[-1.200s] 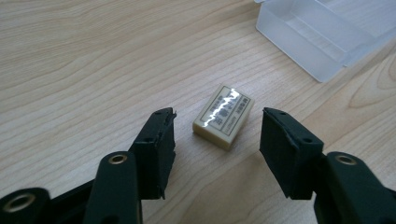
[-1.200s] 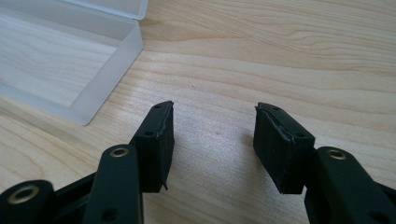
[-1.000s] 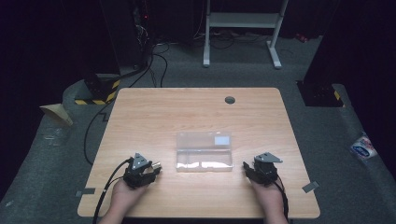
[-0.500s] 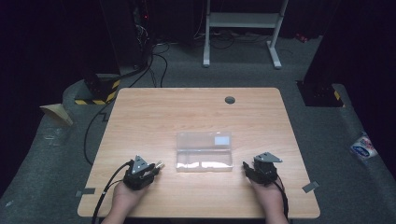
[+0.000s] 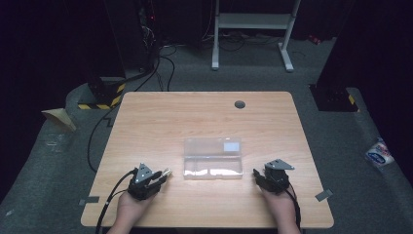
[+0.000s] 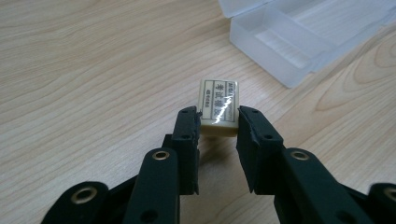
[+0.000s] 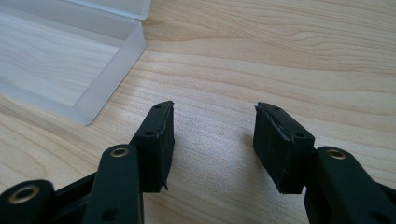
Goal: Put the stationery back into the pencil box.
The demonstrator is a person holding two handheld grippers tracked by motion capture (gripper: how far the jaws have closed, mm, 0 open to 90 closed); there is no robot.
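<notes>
Landmark: clear plastic box point(image 5: 213, 158), lid open, on the wooden table point(image 5: 160, 117), toward the near edge and about midway across.
Left gripper point(image 5: 164, 174): just left of the box's near corner, low over the table, held in a hand point(image 5: 130, 209) coming from the bottom edge.
Left jaws: narrow, clamped on a small cream eraser point(image 6: 218, 105) with printed black characters; eraser's far end sticks out past the jaw tips.
Eraser place: near the box but apart from it, short of the box's corner point(image 6: 280, 42) in the left gripper view.
Right gripper point(image 5: 257, 176): just right of the box's near right corner, low over the table.
Right jaws: wide apart, bare wood between them.
Box from right gripper view: frosted wall and corner point(image 7: 93, 93) up and left of the jaws, not touching.
Behind the box: a dark round hole point(image 5: 239, 104) in the table's far side.
</notes>
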